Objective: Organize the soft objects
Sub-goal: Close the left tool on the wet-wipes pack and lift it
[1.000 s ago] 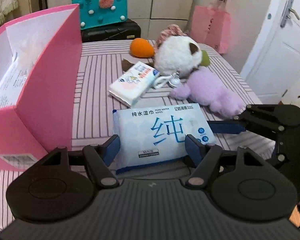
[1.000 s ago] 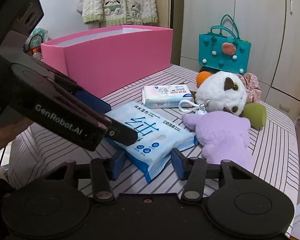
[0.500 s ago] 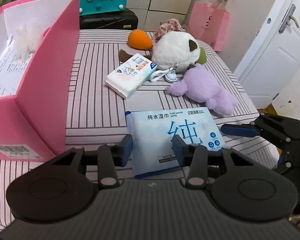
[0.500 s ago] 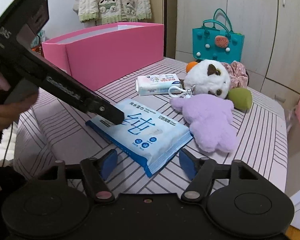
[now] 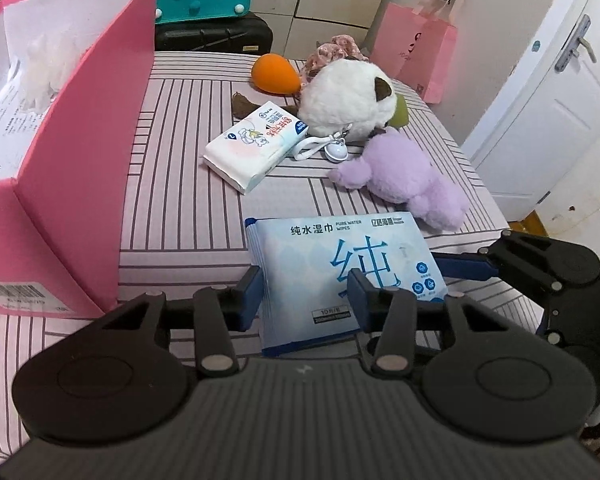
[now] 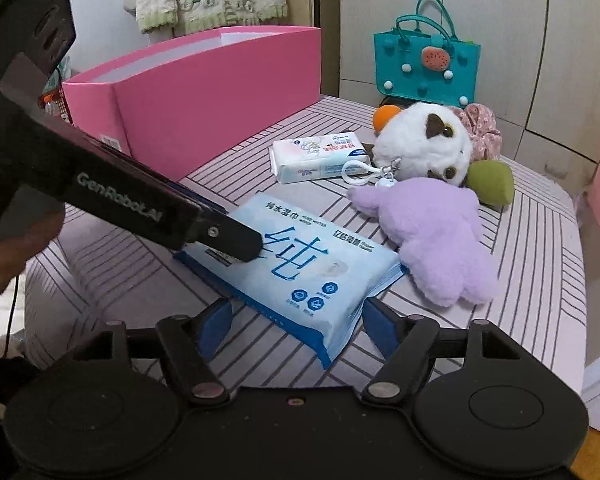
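A blue wet-wipes pack (image 5: 340, 264) (image 6: 300, 268) lies flat on the striped table. My left gripper (image 5: 302, 298) has its fingers on either side of the pack's near left part, partly closed, touching it. My right gripper (image 6: 296, 320) is open, its fingers flanking the pack's other end. A white tissue pack (image 5: 256, 144) (image 6: 320, 156), a white panda plush (image 5: 346, 98) (image 6: 424, 144) and a purple plush (image 5: 404, 176) (image 6: 440, 236) lie beyond. A pink box (image 5: 72, 136) (image 6: 204, 92) stands open at the left.
An orange soft toy (image 5: 274, 74), a green one (image 6: 490, 182) and a floral scrunchie (image 6: 480, 124) lie behind the panda. A keyring clip (image 6: 360, 170) lies by the tissue pack. A teal bag (image 6: 424, 64) and a pink paper bag (image 5: 418, 50) stand beyond the table.
My left gripper has narrowed around the wipes pack's left part and shifted left. The right gripper has drawn back slightly and opened wider at the pack's other end.
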